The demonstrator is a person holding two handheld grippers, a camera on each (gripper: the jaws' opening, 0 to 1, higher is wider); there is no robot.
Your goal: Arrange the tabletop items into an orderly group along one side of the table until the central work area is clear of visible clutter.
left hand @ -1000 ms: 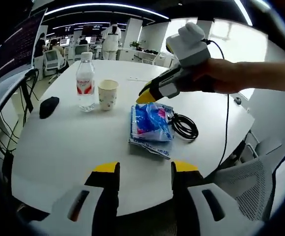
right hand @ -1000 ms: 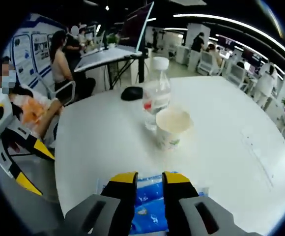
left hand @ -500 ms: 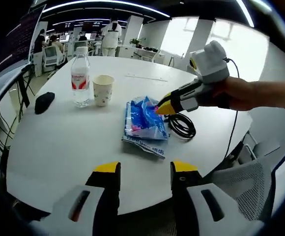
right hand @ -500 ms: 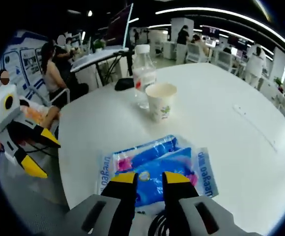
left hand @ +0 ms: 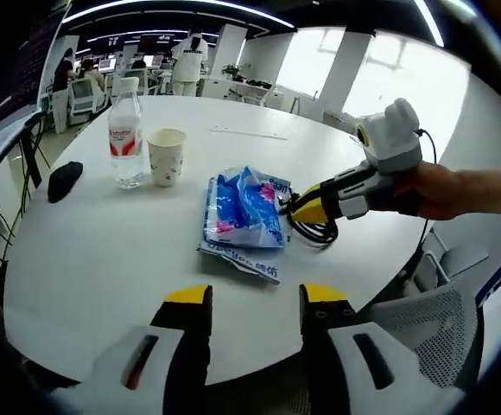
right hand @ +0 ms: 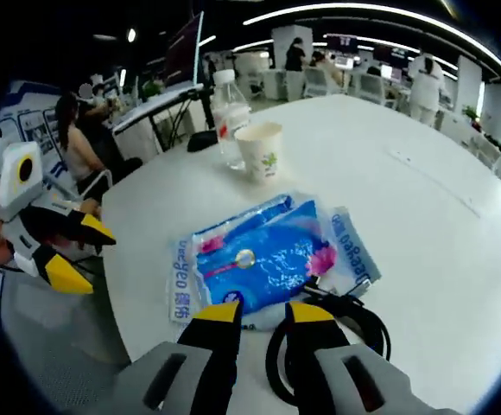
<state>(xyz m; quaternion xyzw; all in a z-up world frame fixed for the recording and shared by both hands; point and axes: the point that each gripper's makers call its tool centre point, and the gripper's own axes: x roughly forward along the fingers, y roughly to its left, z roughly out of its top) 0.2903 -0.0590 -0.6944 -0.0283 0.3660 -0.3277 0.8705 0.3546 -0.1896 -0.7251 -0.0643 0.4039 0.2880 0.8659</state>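
Blue packet (left hand: 243, 207) lies mid-table (left hand: 104, 251), a coiled black cable (left hand: 317, 230) touching its edge; the right gripper (left hand: 294, 207) hovers over the cable, jaws slightly parted, grasping nothing; water bottle (left hand: 126, 134) and paper cup (left hand: 166, 156) stand together farther off; the left gripper (left hand: 252, 298) waits off the table's edge, jaws released.

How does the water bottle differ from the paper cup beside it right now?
The water bottle is clear plastic with a white cap and a red label; the paper cup is opaque, pale, with a small printed pattern. The bottle stands taller than the cup. The bottle is capped, the cup open at the top. Both stand upright, side by side on the white table, beyond the blue packet.
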